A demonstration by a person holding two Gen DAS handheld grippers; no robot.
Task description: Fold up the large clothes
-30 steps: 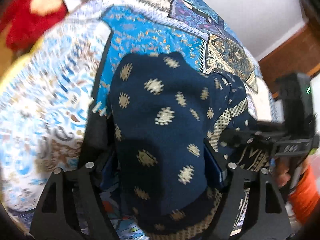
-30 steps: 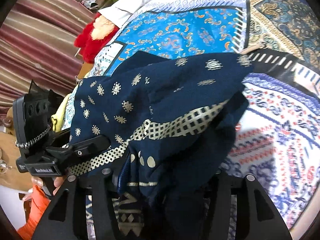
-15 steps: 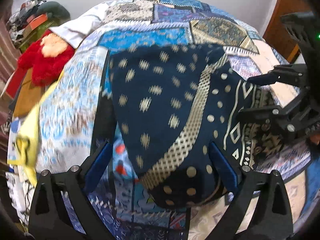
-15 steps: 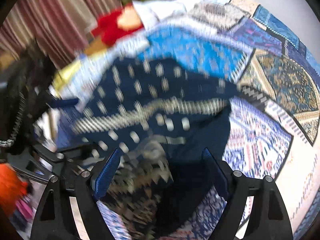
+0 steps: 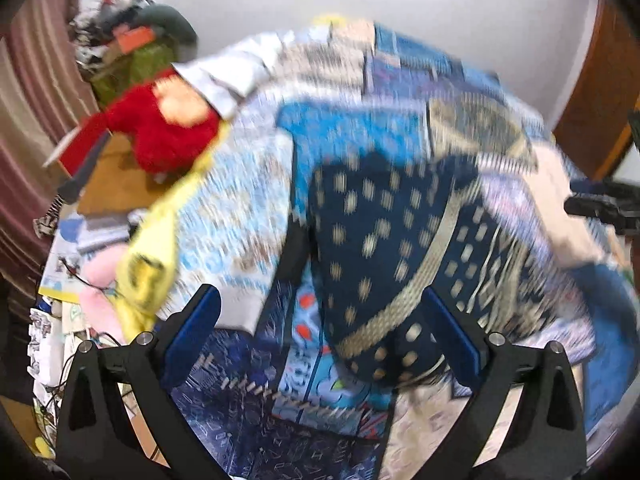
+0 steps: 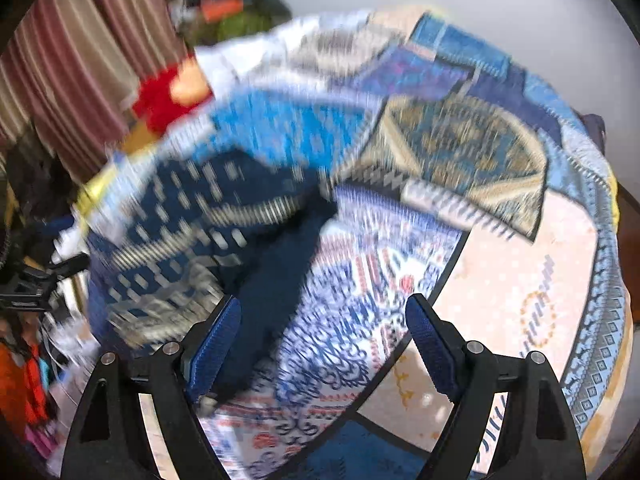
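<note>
Since a second ago, both my claws have let go of the navy garment (image 5: 384,240) and drawn back from it; then its cloth filled the space between the fingers, now it lies on the patchwork bedspread (image 5: 248,216).

Item 1: left gripper (image 5: 320,332). Jaws spread wide, nothing held. The blue-padded right finger (image 5: 452,340) overlaps the garment's near hem in the picture; whether it touches, I cannot tell (heavy motion blur).

Item 2: right gripper (image 6: 322,340). Jaws equally wide, empty. Through the gap between the fingers show the bedspread (image 6: 520,264) and a dark strip of the garment (image 6: 192,216).

Item 3: navy garment. Gold-dotted, with a pale checked band running diagonally and a patterned border. It lies in a folded heap toward the near edge of the bed, ahead of the left claw and to the left of the right claw.

Item 4: surroundings. Red plush toy (image 5: 160,136) at the bed's far left, beside a white cloth (image 5: 228,72); yellow cloth (image 5: 152,256) hanging over the left edge; striped curtain (image 6: 80,60) beyond.
</note>
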